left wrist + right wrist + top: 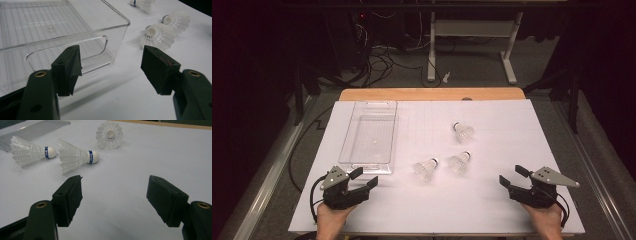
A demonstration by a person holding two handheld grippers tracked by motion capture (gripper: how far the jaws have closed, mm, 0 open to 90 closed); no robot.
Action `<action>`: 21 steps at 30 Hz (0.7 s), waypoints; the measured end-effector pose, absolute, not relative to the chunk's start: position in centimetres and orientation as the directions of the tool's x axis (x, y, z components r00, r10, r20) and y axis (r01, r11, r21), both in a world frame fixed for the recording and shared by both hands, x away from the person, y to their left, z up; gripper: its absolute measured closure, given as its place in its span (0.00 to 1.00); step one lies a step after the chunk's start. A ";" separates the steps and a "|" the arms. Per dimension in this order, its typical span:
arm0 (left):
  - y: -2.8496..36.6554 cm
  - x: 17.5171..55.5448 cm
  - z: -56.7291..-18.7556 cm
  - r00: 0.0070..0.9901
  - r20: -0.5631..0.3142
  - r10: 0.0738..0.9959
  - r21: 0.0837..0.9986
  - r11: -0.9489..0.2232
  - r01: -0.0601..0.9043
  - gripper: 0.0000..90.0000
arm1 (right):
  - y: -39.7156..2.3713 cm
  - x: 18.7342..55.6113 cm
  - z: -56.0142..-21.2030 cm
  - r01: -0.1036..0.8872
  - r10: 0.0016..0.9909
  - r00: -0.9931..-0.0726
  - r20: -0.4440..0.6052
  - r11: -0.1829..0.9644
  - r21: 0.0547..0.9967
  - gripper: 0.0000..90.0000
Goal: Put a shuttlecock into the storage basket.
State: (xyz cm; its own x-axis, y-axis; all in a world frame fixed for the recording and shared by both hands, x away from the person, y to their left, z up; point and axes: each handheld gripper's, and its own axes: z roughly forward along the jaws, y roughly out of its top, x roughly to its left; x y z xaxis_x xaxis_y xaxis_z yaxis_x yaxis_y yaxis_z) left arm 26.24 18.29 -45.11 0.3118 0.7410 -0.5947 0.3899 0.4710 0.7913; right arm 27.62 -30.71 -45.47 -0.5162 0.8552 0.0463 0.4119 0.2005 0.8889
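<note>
While both hand-held grippers rest at the near edge of the worktop (492,200), left (364,178) and right (510,176), each is seen with jaws wide apart and empty. Three shuttlecocks (427,169) (460,161) (463,132) lie mid-worktop, right of the clear bin (368,165). They are judged very light, with a crushable skirt; the firm cork end is best pinched gently, as a shuttlecock may skid.
</note>
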 end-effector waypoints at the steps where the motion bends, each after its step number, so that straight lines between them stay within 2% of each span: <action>1: 18.3 26.2 -45.1 0.312 -0.595 0.741 0.791 0.471 0.390 0.37 | -30.7 27.6 -45.5 0.412 0.855 -0.516 0.046 0.201 0.889 0.33; 21: 18.0 26.1 -45.0 0.330 -0.575 0.748 0.805 0.446 0.392 0.36 | -31.0 27.6 -45.3 0.411 0.869 -0.493 0.045 0.186 0.893 0.30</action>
State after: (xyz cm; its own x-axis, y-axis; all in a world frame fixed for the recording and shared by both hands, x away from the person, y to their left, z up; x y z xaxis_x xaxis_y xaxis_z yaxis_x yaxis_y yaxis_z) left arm 26.10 17.99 -45.04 0.3304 0.7482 -0.5753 0.3924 0.4455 0.8047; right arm 27.55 -30.99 -45.35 -0.4927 0.8690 0.0454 0.4108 0.1862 0.8925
